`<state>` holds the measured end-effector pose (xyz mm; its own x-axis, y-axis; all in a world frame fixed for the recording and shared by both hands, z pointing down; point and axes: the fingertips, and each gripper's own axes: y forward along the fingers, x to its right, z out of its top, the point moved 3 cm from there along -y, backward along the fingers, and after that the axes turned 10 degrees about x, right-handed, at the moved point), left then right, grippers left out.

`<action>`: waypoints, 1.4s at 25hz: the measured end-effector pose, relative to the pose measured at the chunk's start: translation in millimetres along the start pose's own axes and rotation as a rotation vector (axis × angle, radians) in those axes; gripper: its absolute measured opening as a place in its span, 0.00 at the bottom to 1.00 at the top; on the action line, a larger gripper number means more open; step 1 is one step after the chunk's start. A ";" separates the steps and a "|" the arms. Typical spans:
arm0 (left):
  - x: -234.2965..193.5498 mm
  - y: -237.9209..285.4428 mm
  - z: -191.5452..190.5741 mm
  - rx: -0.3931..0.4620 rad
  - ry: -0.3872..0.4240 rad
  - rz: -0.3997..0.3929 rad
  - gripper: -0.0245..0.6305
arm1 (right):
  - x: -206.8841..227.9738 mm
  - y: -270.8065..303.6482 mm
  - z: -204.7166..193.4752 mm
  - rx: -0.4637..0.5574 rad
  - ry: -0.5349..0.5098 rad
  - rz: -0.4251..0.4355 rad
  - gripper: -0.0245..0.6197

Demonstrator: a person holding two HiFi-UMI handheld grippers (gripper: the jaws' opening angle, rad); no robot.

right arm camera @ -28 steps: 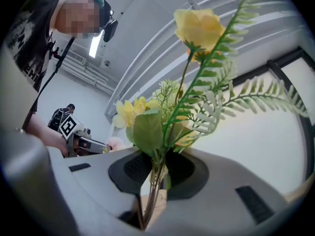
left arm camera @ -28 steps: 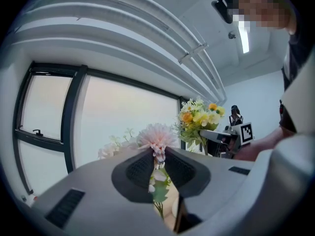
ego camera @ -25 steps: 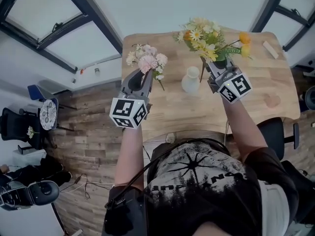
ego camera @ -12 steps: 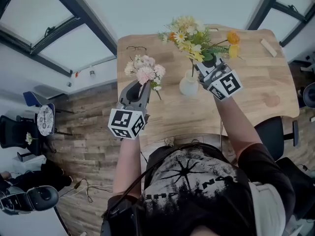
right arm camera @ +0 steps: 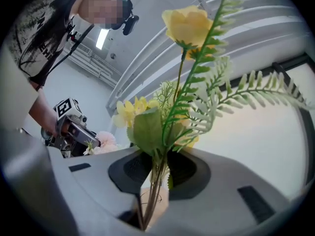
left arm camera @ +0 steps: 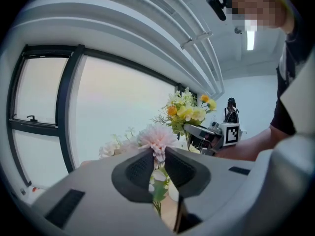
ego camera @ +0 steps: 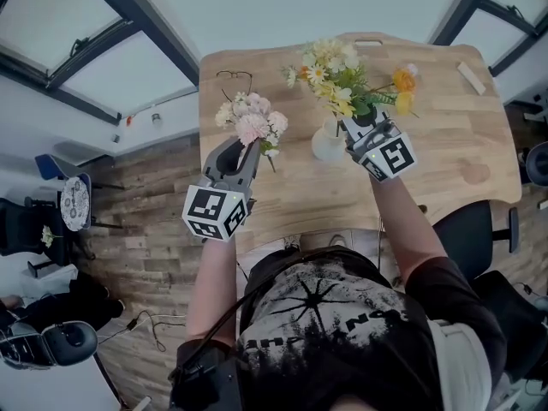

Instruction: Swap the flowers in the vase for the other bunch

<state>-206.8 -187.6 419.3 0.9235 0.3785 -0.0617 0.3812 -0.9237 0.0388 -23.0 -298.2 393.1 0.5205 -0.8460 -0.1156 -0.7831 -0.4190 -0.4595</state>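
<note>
A small white vase point(ego camera: 328, 142) stands on the wooden table point(ego camera: 445, 135). My right gripper point(ego camera: 364, 120) is shut on the stems of a yellow and orange bunch point(ego camera: 342, 80), held upright just right of the vase's mouth; the stems point(right arm camera: 156, 186) run down between its jaws. Left of the vase, over the table's left edge, my left gripper point(ego camera: 242, 148) is shut on the stems of a pink and white bunch point(ego camera: 252, 118). That pink bunch point(left arm camera: 156, 137) rises from between its jaws, and the right gripper point(left arm camera: 212, 137) shows beyond it.
A pair of glasses point(ego camera: 233, 79) lies at the table's far left corner. A small pale block point(ego camera: 470, 78) and a round mark point(ego camera: 468, 173) are on the right side. An office chair point(ego camera: 475, 229) stands by the table's right near corner.
The right gripper has come down and left with the yellow bunch, close beside the vase's mouth. The left gripper with the pink bunch has sunk a little.
</note>
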 end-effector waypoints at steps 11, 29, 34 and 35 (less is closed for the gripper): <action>0.8 8.9 -16.4 -0.033 -0.016 -0.037 0.15 | -4.1 -30.8 -29.2 -0.081 0.014 -0.057 0.19; 1.0 17.4 -35.2 -0.060 -0.040 -0.077 0.15 | -18.2 -71.8 -74.2 -0.253 0.063 -0.113 0.41; 1.1 20.6 -38.4 -0.067 -0.047 -0.080 0.15 | -17.2 -74.5 -75.2 -0.272 0.051 -0.117 0.44; 0.6 21.1 -38.6 -0.067 -0.048 -0.080 0.15 | -17.1 -74.5 -76.0 -0.276 0.048 -0.118 0.44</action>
<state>-196.6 -204.6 458.6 0.8875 0.4462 -0.1150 0.4572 -0.8839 0.0988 0.5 -277.6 496.2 0.6022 -0.7977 -0.0309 -0.7842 -0.5839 -0.2100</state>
